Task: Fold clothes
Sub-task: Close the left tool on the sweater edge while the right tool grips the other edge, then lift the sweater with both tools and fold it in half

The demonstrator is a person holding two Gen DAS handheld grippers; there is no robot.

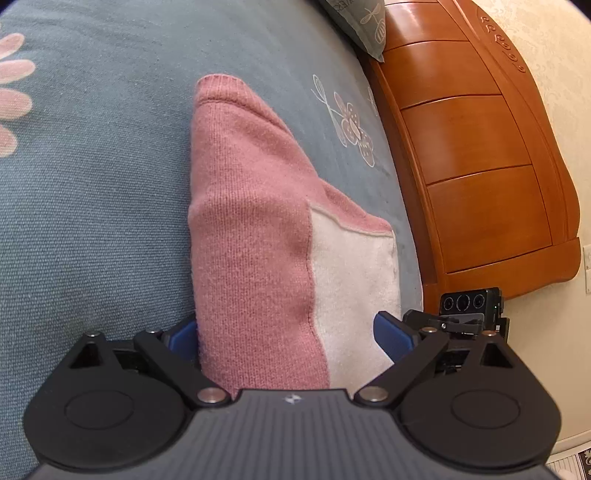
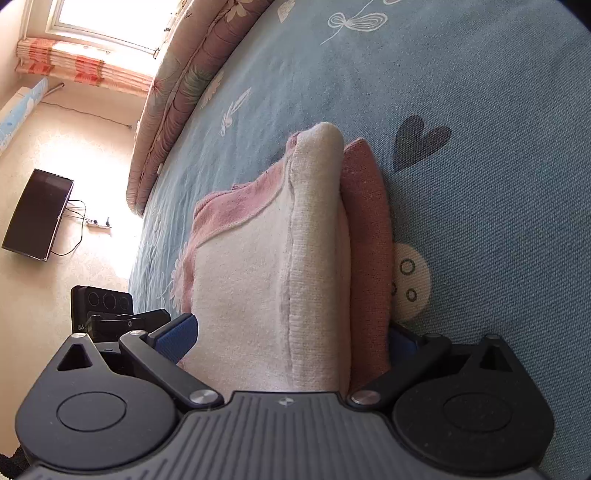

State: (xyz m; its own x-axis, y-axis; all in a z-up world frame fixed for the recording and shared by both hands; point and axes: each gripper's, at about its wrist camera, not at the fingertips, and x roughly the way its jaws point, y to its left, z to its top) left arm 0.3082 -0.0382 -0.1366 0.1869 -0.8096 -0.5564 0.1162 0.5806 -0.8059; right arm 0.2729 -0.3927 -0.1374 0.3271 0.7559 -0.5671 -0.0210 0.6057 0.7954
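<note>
Bedding fills both views: a grey-blue bedspread (image 1: 92,206) printed with pale flowers, and on it a folded pink and cream knitted sweater (image 1: 251,236).

From the left wrist camera, going left to right: plain bedspread with part of a large pink flower print at the far left edge, then the sweater, folded into a thick narrow bundle that runs away from the camera. Its left part is pink, its right part cream. The left gripper (image 1: 288,336) has its jaws spread wide, one blue pad on each side of the near end of the bundle; the left pad touches the pink edge, while the right pad sits just beside the cream edge. To the right stands a glossy orange-brown wooden headboard (image 1: 476,147), with a grey pillow (image 1: 364,22) at its top. The other gripper's camera block shows at lower right.

From the right wrist camera, left to right: a sunlit floor with a dark flat screen (image 2: 37,214) and a window with an orange striped curtain, the edge of the mattress, then the sweater's cream layers and pink fold, then bedspread with a dark heart print. The right gripper (image 2: 291,339) also has its jaws wide apart, straddling the bundle's near end. Whether either gripper presses the cloth firmly cannot be told.
</note>
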